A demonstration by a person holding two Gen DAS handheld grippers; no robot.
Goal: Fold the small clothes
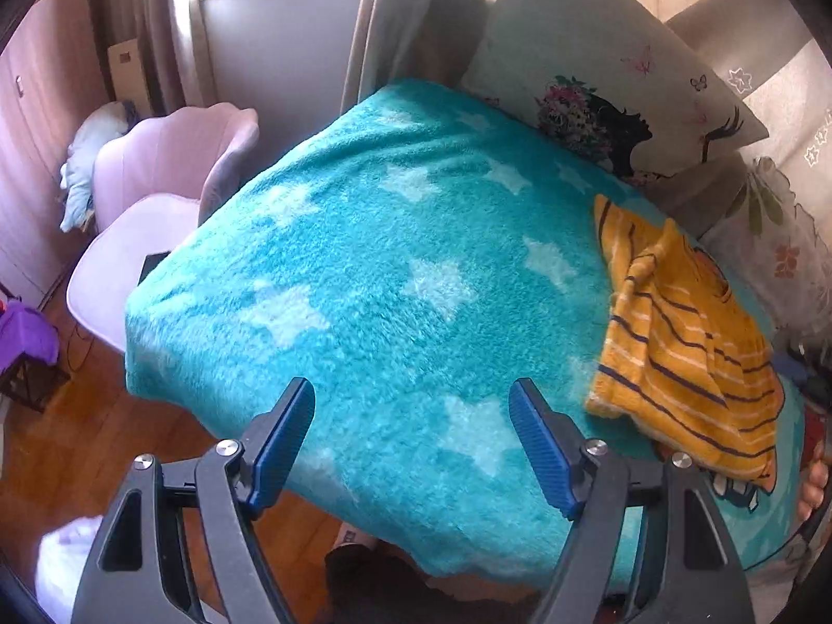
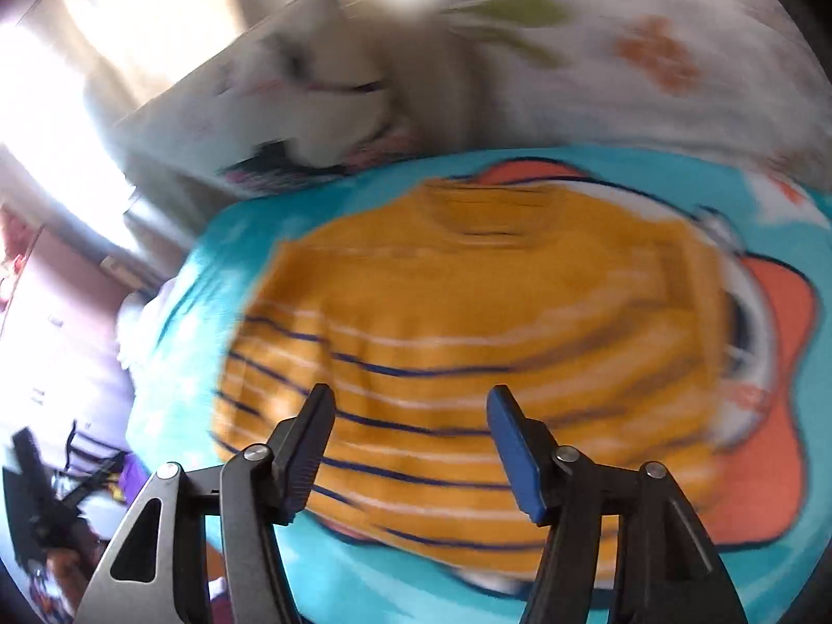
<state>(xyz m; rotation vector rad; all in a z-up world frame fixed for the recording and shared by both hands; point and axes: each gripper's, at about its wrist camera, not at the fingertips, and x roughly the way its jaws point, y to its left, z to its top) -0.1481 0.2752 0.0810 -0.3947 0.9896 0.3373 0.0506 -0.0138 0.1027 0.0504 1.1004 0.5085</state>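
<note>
- The left gripper [image 1: 412, 437] has two dark grey, angular metal arms with long cut-out slots near their bases.
- Its fingers [image 1: 543, 447] carry blue ribbed pads on the inner faces.
- Round silver screws sit at the joints, two on each side.
- The right gripper [image 2: 411, 447] has the same dark grey frame, silver screws and blue-padded fingers [image 2: 512, 450], though this view is blurred.
- A bit of bare skin, the person's hand [image 1: 814, 483], shows at the right edge of the left wrist view.

Blanket [image 1: 364, 260] is showing as fluffy, rough-pile fleece; striped shirt [image 2: 442, 322] is looking like soft matt knit cloth. Left gripper [image 1: 411, 442] fingers [image 1: 541, 447] are showing ribbed blue plastic pads on matt black arms with shiny metal bolts. Floor [image 1: 67, 447] is reading as glossy wood.
</note>
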